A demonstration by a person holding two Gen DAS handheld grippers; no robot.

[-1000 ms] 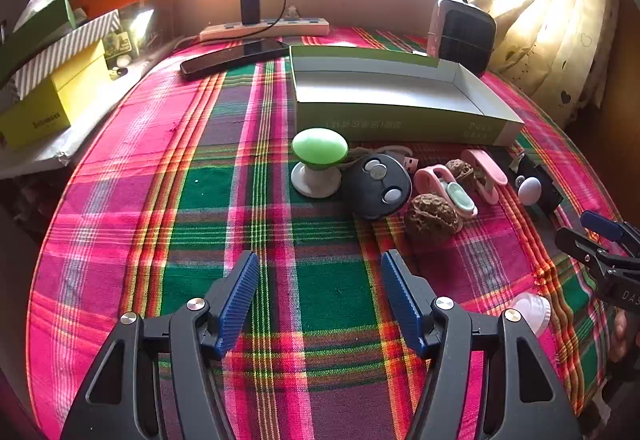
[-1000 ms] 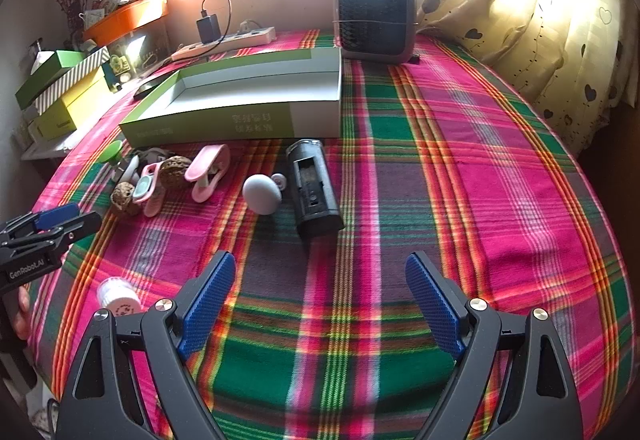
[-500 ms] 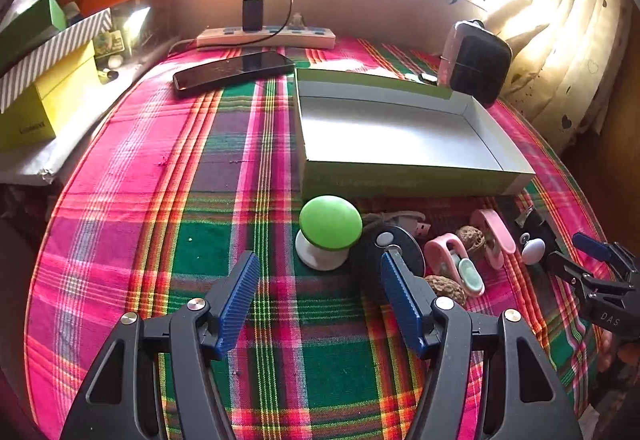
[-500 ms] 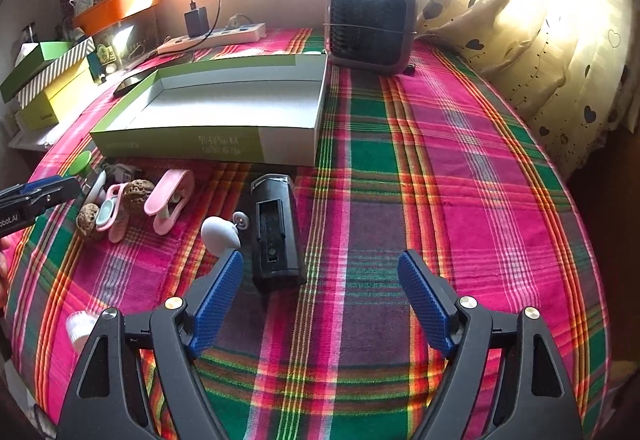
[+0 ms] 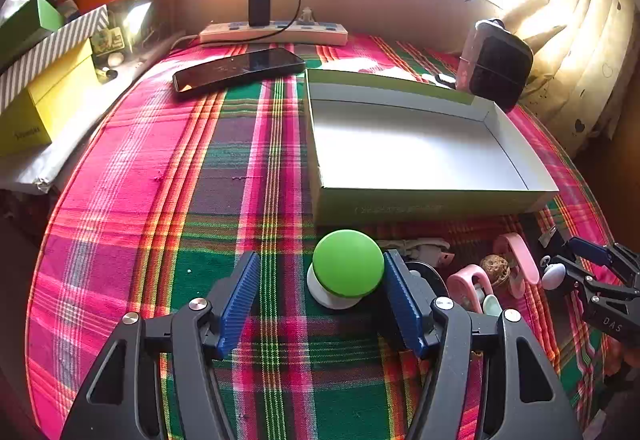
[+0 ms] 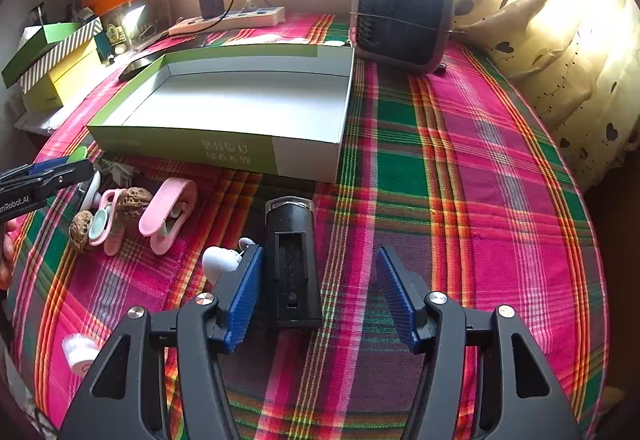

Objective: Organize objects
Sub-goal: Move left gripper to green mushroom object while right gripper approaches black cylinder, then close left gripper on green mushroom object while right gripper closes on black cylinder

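The left tool [image 5: 318,290] is spread, its jaws bracketing a green knob [image 5: 347,268], the right pad touching or nearly so. The right tool [image 6: 318,294], its jaws just been closing, straddles a black case [image 6: 291,260] without pinching it. Beyond both lies an open box [image 6: 308,155] on the counter [image 6: 460,179]. This looks like the grasping step; next, each must squeeze, then lift.

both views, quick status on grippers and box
Left hand-held gripper open around green knob. Right closing, black case between, ungripped. Box empty.
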